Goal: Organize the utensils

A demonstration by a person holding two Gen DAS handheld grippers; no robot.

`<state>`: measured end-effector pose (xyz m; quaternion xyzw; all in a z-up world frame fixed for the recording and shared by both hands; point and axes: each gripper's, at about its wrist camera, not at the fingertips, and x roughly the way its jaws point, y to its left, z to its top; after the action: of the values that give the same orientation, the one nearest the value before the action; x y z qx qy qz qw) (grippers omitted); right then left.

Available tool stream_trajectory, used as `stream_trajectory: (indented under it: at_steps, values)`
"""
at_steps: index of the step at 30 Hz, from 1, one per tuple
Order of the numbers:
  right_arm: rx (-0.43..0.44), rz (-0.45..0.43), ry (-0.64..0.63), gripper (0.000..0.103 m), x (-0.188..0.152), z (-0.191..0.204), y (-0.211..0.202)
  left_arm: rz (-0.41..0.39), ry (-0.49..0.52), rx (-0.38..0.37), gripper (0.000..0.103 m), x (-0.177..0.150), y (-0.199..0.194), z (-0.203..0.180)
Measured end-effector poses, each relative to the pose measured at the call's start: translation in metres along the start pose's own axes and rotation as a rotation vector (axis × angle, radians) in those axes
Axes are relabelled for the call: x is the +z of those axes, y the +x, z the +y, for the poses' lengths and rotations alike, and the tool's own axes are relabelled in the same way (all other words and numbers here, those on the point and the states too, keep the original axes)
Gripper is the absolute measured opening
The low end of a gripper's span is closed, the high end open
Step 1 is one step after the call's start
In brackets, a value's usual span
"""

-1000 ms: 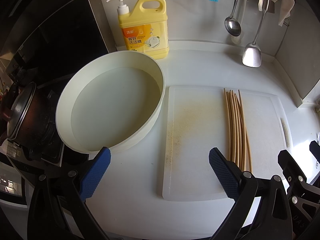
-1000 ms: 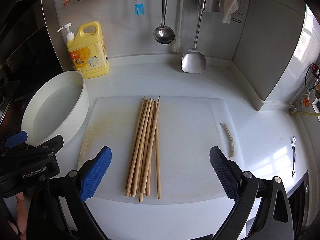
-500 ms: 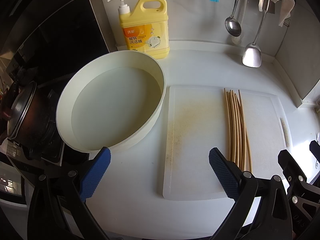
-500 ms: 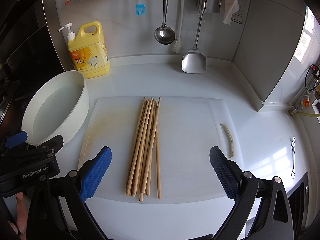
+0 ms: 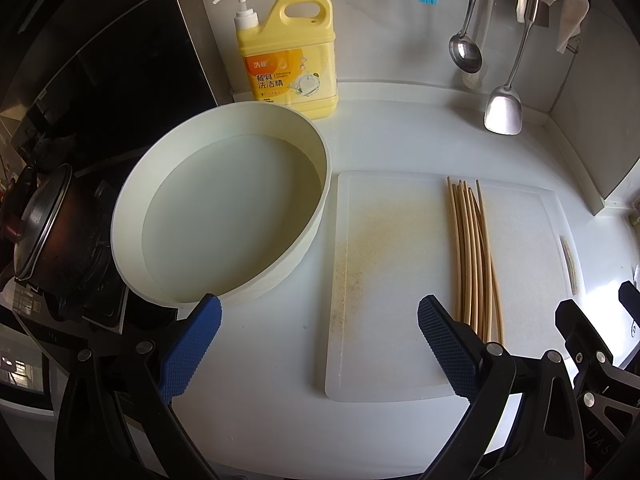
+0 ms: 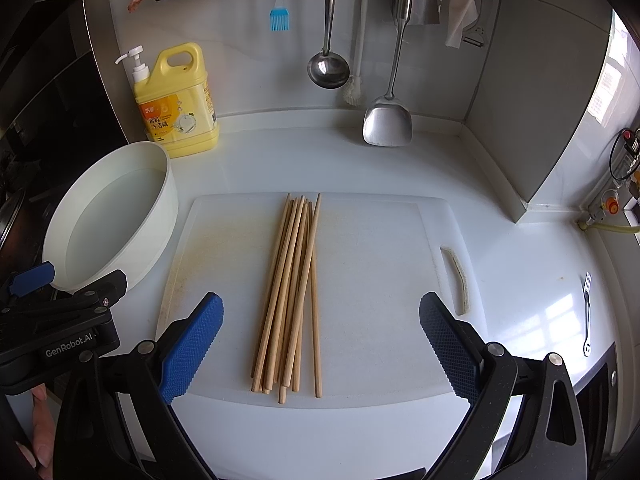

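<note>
Several wooden chopsticks lie in a loose bundle on a white cutting board; they also show in the left wrist view on the board. My right gripper is open and empty, hovering over the near ends of the chopsticks. My left gripper is open and empty, near the board's left edge, beside a round white basin. The left gripper also shows at the lower left of the right wrist view.
The basin holds water. A yellow detergent bottle stands at the back wall. A ladle, a spatula and a blue brush hang there. A small fork lies at right. A pot sits on the stove at left.
</note>
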<state>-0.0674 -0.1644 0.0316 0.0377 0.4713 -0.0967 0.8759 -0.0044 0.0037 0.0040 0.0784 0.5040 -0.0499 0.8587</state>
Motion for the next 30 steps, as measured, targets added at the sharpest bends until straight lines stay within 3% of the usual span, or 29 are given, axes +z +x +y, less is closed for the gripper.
stream_trajectory:
  at_steps: [21, 30]
  values:
    - [-0.003, -0.002, 0.007, 0.094, 0.000, 0.002, -0.001, 0.000, 0.002, -0.004, 0.097, 0.000, 0.001, 0.000]
    - [-0.014, 0.006, 0.050, 0.094, -0.003, 0.000, 0.010, -0.004, 0.054, -0.031, 0.097, 0.002, 0.014, -0.004]
